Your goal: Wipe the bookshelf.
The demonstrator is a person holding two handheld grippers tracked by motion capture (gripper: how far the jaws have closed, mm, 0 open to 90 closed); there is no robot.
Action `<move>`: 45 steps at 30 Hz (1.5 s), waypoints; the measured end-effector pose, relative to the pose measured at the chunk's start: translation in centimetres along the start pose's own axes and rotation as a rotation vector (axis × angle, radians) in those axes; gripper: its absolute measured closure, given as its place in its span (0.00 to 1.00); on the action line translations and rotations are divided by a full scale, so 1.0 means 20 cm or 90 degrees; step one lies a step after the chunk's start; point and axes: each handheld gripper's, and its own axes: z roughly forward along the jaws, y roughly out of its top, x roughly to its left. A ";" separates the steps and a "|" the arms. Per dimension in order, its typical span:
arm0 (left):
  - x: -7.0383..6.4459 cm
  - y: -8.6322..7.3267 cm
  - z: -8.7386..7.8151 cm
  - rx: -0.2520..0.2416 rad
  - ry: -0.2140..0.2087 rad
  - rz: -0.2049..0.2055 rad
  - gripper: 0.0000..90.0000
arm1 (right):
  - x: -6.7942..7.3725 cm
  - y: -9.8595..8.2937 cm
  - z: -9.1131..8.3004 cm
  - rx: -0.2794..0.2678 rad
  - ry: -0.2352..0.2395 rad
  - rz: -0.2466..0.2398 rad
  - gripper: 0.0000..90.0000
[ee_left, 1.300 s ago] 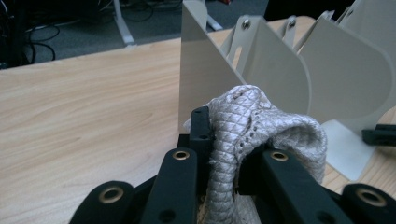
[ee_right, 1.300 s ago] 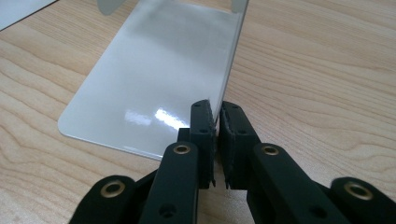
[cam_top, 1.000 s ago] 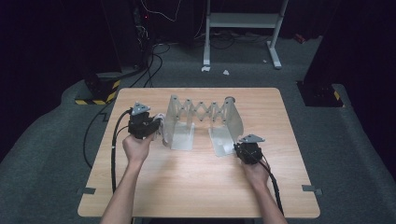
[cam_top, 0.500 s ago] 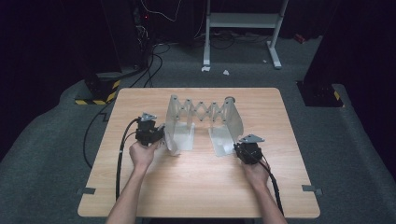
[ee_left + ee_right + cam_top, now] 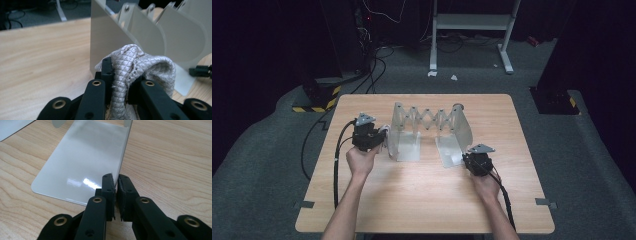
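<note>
The worktop (image 5: 422,200) carries an expandable metal rack (image 5: 429,131) at its 12 o'clock half, scissor links joining two upright end plates. The rack's 3 o'clock end plate is pinched at its edge by the right gripper (image 5: 116,187); a quilted grey cloth (image 5: 140,67) is clamped in the left gripper (image 5: 120,75), just beside the 9 o'clock plate. If the thin edge slips from the fingers (image 5: 108,192), the rack could skid or fold; the cloth may snag on the links.
</note>
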 end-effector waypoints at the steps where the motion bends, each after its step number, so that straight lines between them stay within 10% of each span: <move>1: 0.00 0.01 0.00 -0.003 0.000 0.000 0.90 | 0.00 0.00 0.00 0.000 0.001 0.001 0.94; 10: 0.04 0.00 0.09 0.019 0.002 -0.017 0.90 | 0.00 0.00 0.00 -0.001 0.005 -0.001 0.94; 27: 0.10 -0.29 0.37 0.143 0.016 -0.054 0.89 | 0.00 0.00 0.00 0.000 0.011 0.001 0.94; 45: 0.04 0.02 0.08 0.012 -0.012 -0.022 0.89 | 0.00 0.00 0.00 0.000 0.016 0.001 0.93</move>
